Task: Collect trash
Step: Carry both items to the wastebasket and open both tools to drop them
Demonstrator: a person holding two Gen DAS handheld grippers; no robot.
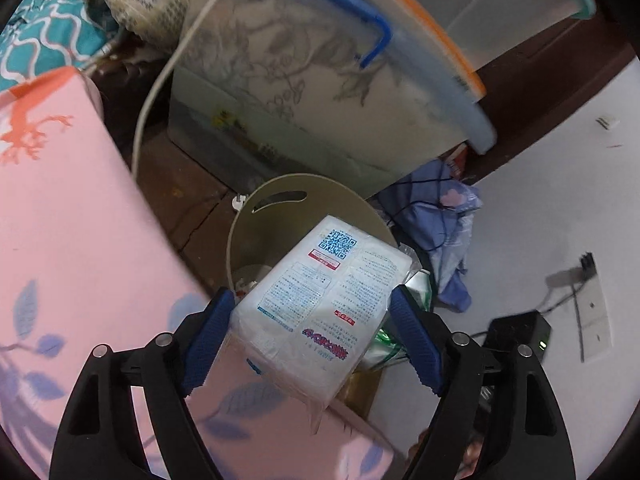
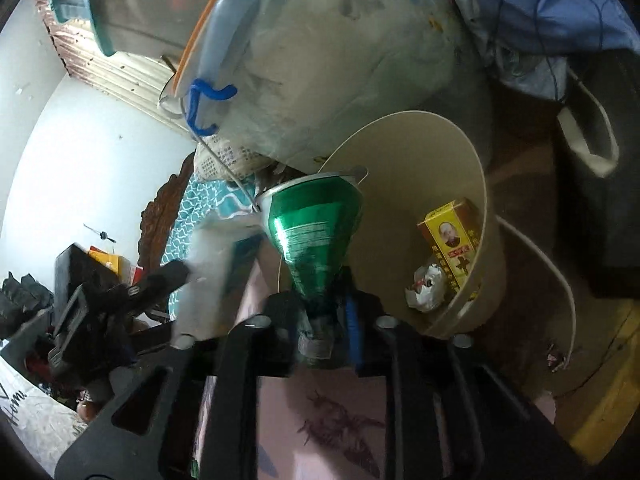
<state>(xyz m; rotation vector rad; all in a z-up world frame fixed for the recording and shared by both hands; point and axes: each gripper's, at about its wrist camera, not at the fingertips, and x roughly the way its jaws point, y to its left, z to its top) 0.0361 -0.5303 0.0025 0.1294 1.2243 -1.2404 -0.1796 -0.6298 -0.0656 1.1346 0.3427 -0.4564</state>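
- The white tissue pack [image 1: 320,292] sits between the left gripper [image 1: 312,296]'s fingers, tilted, over the near side of the beige bin [image 1: 240,240]. The fingers stand wide apart. The left pad looks to be at the pack's edge, and the right one seems just off it. My judgement is that the pack is barely held, if at all.
- The pack is nearly as broad as the bin's mouth. If it drops skewed, a corner could catch the rim, and it would tip onto the pink bed cover [image 1: 80,240] or the floor.
- The green foil cup [image 2: 316,232] has its narrow end between the right gripper [image 2: 320,304]'s fingers. These are partly apart and show no clear pinch. The cup stands over the bin's near rim [image 2: 440,152], not squarely over the opening. Let go from here, it may roll down the outside.
- Both grippers crowd the same opening, and the left one and its pack are just beside the cup. A knock could send either piece astray.
- A yellow box [image 2: 452,244] and a crumpled wrapper [image 2: 426,284] already lie inside the bin. The pack could come to rest propped on them and stick up out of the bin.
- The bin is light and wedged between the bed, a clear storage box [image 1: 320,100] and a blue bag [image 1: 440,208]. A nudge on its rim could tilt it.
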